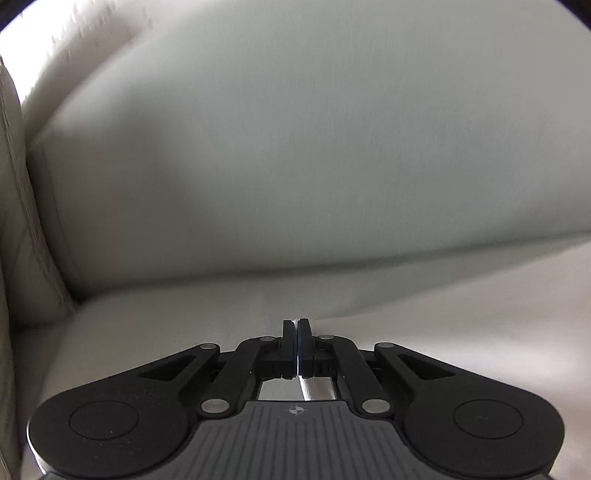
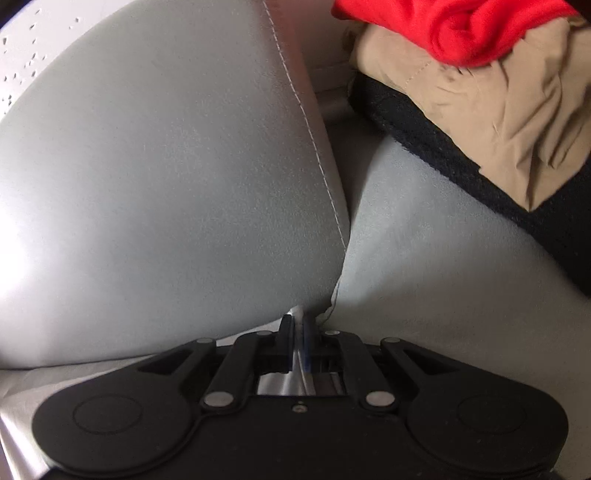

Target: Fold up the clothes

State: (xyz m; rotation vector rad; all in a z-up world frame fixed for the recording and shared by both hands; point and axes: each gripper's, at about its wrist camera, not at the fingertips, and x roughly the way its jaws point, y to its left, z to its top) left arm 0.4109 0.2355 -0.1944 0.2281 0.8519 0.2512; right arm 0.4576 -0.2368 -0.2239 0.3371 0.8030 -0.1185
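Left gripper (image 1: 297, 325) closed, nothing visible between its fingertips, over a pale sofa seat (image 1: 184, 332) in front of the backrest cushion (image 1: 295, 147). Right gripper (image 2: 297, 323) closed on a thin fold of pale cloth (image 2: 300, 354) at the cushion seam (image 2: 317, 147). Clothes pile top right: red garment (image 2: 461, 29) on tan garment (image 2: 498, 110) on black garment (image 2: 461, 166), long axis diagonal toward lower right
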